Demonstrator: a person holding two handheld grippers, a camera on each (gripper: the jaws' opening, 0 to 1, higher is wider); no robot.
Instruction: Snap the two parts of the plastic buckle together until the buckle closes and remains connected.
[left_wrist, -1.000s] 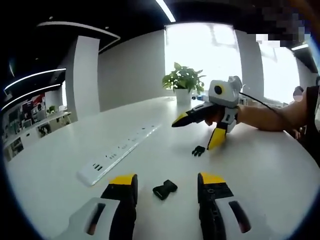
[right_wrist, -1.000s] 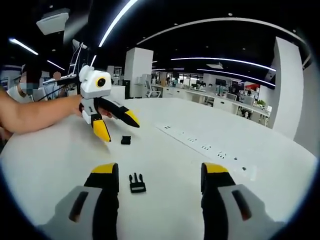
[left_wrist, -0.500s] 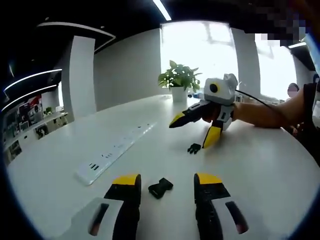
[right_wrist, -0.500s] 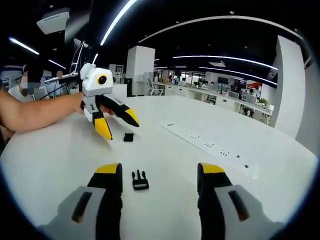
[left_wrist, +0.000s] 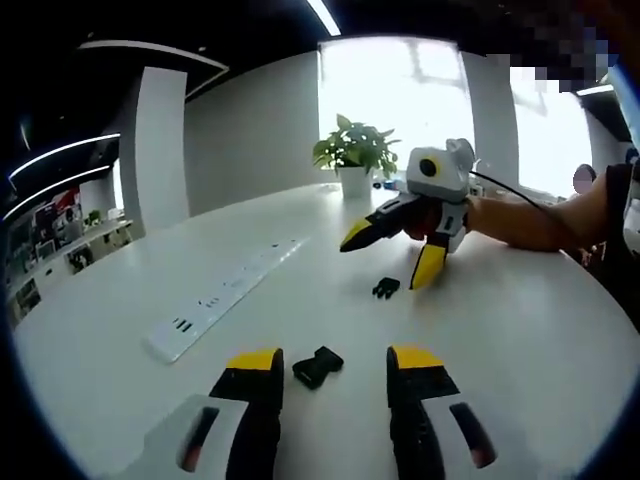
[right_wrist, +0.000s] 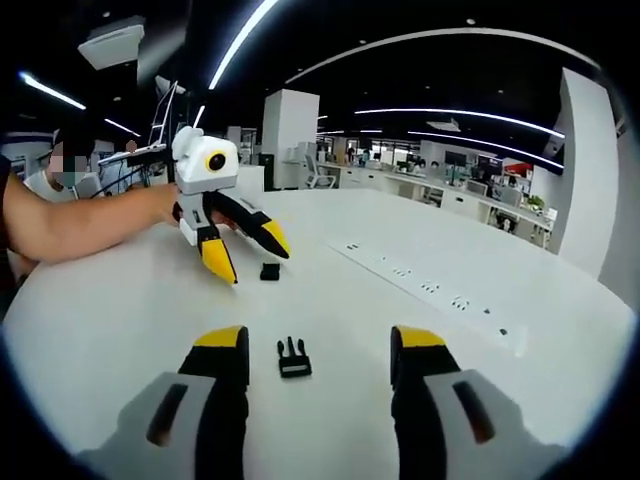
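Two black buckle halves lie apart on the white table (left_wrist: 520, 330). The socket half (left_wrist: 317, 366) rests just ahead of my left gripper (left_wrist: 335, 362), between its open yellow-tipped jaws. The pronged half (right_wrist: 293, 358) lies between the open jaws of my right gripper (right_wrist: 320, 340), nearer the left jaw. Each view also catches the opposite side: the right gripper (left_wrist: 392, 255) hovers open above the pronged half (left_wrist: 386, 288), and the left gripper (right_wrist: 248, 255) stands open beside the socket half (right_wrist: 269, 271). Neither gripper touches a half.
A long white power strip (left_wrist: 225, 300) (right_wrist: 430, 290) runs along the table beside the work area. A potted plant (left_wrist: 352, 155) stands at the far edge. A person's forearm (left_wrist: 530, 225) (right_wrist: 80, 225) reaches in behind each gripper.
Both grippers have crept forward and lower toward their buckle halves, and each pair of jaws stands slightly narrower. The halves have not moved on the table.
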